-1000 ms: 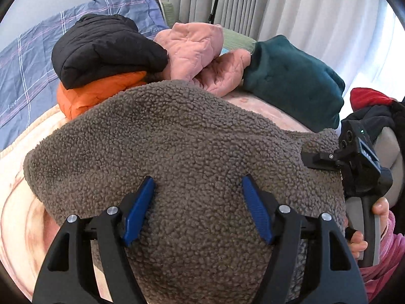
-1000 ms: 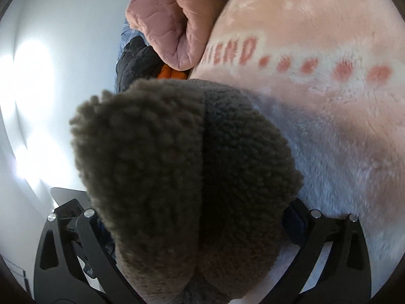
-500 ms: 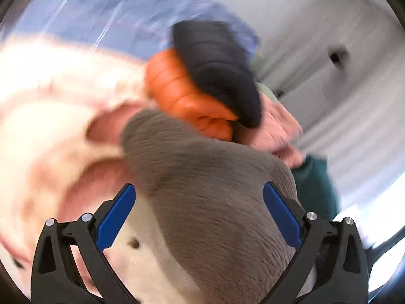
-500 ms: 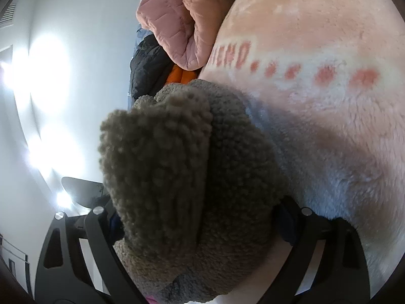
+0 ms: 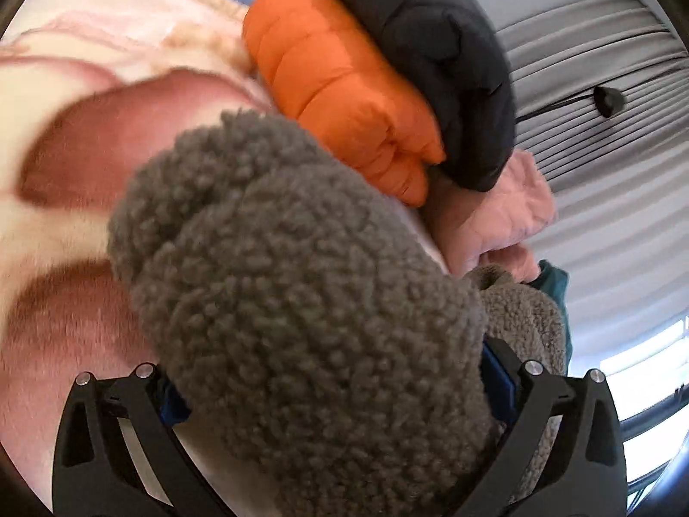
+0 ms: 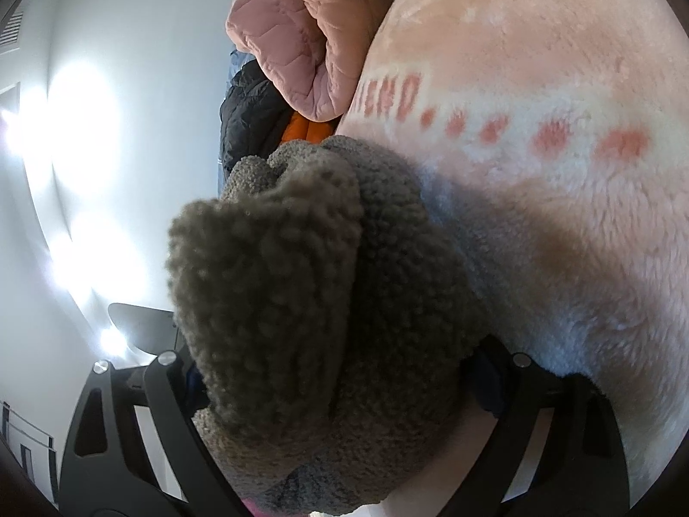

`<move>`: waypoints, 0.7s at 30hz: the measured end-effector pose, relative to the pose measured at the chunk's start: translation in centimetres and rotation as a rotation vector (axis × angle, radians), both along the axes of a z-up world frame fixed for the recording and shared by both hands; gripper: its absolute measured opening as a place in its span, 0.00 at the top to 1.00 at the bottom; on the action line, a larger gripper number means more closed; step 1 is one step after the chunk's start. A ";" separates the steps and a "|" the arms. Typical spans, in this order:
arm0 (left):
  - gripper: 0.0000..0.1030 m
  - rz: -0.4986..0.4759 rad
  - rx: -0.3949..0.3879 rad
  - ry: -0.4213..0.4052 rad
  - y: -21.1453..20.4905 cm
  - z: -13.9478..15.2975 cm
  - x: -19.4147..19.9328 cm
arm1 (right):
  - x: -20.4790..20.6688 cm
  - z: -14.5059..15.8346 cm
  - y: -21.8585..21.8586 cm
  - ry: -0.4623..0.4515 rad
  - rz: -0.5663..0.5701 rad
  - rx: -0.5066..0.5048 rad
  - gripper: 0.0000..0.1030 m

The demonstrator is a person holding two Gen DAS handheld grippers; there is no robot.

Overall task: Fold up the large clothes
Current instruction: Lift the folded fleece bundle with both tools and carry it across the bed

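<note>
A folded grey fleece (image 5: 301,280) lies on a pink plush blanket (image 5: 86,138). My left gripper (image 5: 333,383) is at one end of the bundle. Its jaws are closing on it, and the thick fleece fills the gap and bulges over both blue pads. In the right wrist view the other end of the grey fleece (image 6: 280,280) is bunched between the jaws of my right gripper (image 6: 340,379). That gripper is shut wide on it, with the pads mostly buried in the pile.
Just beyond the fleece is a pile of folded jackets: orange puffer (image 5: 344,99), black puffer (image 5: 430,51), pink quilted (image 5: 495,219) and teal (image 5: 555,284). Grey curtains (image 5: 603,86) hang behind. The blanket (image 6: 538,237) with red dots spreads to the right.
My left gripper left the top of the fleece, rolled, and dropped to its end, and now brackets the bundle with wider jaws. The right gripper stayed put on its end.
</note>
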State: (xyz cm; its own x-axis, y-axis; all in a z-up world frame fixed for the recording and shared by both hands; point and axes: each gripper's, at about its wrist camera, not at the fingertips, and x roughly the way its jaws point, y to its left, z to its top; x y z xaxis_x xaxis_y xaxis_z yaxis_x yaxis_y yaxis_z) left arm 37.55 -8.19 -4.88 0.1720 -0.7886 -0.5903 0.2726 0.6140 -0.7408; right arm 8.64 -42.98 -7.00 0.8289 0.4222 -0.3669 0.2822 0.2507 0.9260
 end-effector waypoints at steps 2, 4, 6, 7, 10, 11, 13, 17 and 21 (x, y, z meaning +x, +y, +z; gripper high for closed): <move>0.22 -0.015 -0.010 -0.073 0.3 1.1 -0.8 | -0.1 0.0 0.0 -0.001 -0.003 -0.004 0.09; 0.31 -0.022 -0.019 -0.093 0.6 1.8 -1.2 | -0.3 0.1 0.0 0.001 -0.007 -0.005 0.09; 0.37 -0.034 -0.021 -0.101 0.9 2.6 -1.4 | -0.2 0.1 0.0 0.004 -0.013 0.002 0.09; 0.40 -0.038 -0.019 -0.103 0.9 2.9 -1.2 | -0.5 0.2 0.0 0.004 -0.015 0.003 0.09; 0.46 -0.044 -0.031 -0.116 1.0 3.8 -1.2 | -0.8 0.2 -0.1 0.001 -0.021 0.005 0.09; 0.49 -0.045 -0.036 -0.127 1.1 4.2 -1.4 | -0.9 0.2 -0.1 0.001 -0.023 0.010 0.09; 0.52 -0.043 -0.046 -0.141 1.2 4.9 -1.6 | -1.1 0.3 -0.3 0.001 -0.023 0.018 0.09; 0.56 -0.041 -0.079 -0.201 1.3 6.6 -2.7 | -1.7 1.5 -0.3 -0.039 -0.013 -0.014 0.23; 0.57 -0.044 -0.114 -0.259 2.0 9.2 -4.1 | -2.6 4.1 -0.2 -0.117 0.000 -0.086 0.29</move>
State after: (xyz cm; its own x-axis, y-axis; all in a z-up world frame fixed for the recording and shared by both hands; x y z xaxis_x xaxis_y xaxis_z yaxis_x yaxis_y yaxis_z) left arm 33.46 -6.23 4.29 0.2693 -0.8577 -0.4381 0.4866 0.5137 -0.7066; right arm 6.02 -43.18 -2.90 0.8682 0.3934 -0.3024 0.1731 0.3311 0.9276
